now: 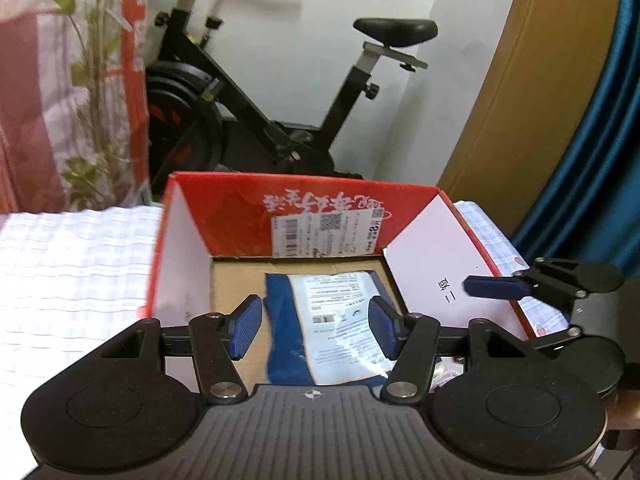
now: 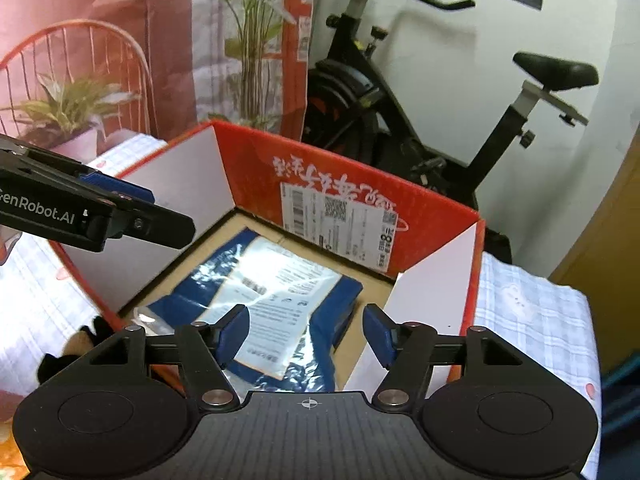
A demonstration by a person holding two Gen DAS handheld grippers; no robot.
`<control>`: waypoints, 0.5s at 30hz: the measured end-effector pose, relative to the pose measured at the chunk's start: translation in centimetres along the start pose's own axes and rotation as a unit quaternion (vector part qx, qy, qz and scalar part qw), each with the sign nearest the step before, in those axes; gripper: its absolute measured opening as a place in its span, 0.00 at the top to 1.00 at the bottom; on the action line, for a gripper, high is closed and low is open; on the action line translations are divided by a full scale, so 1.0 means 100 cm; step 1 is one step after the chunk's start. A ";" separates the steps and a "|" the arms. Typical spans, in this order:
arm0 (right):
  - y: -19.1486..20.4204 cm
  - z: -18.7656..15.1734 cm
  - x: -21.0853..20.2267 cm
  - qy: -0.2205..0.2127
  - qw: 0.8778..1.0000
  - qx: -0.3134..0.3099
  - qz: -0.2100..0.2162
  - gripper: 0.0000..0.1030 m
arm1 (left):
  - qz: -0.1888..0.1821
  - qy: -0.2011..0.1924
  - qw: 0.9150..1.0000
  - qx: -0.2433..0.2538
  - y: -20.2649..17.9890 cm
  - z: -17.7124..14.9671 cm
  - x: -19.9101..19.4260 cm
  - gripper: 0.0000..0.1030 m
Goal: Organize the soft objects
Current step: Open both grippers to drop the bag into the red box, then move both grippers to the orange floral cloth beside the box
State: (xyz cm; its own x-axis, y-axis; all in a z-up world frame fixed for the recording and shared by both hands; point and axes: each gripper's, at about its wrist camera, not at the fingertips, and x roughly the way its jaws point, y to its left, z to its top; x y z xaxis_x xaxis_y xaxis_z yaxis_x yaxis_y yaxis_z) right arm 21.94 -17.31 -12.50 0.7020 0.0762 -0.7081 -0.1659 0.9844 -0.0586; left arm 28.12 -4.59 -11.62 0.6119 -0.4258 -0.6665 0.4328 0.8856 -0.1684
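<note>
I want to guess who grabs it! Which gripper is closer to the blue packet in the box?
Hard to call. The left gripper and right gripper both hang open just above the blue packet, touching nothing.

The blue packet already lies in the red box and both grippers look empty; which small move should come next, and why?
Probably lift both grippers out of the red box: the blue packet lies flat on its floor, and left gripper and right gripper hold nothing.

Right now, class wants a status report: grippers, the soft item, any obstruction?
Left gripper open, empty, above the box. Right gripper open, empty. Blue bagged garment flat on the floor of the red carton. Nothing blocking.
</note>
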 end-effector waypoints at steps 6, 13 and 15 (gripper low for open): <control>0.012 -0.001 -0.040 -0.034 0.999 0.005 0.011 0.42 | 0.025 -0.015 1.000 0.011 -0.005 -0.013 -0.035 0.40; 0.032 -0.012 -0.072 -0.054 0.998 0.006 0.026 0.42 | 0.057 -0.017 0.998 0.006 -0.003 -0.039 -0.065 0.40; 0.040 -0.017 -0.078 -0.057 0.998 0.002 0.026 0.42 | 0.063 -0.017 0.998 0.002 0.000 -0.048 -0.071 0.40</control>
State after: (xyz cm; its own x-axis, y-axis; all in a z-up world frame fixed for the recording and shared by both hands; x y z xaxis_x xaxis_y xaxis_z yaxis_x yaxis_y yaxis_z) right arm 14.65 -14.27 -8.38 0.7663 0.1441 -0.6261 -0.2011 0.9793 -0.0207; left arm 20.62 -0.74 -10.35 0.6840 -0.3168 -0.6571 0.3529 0.9321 -0.0820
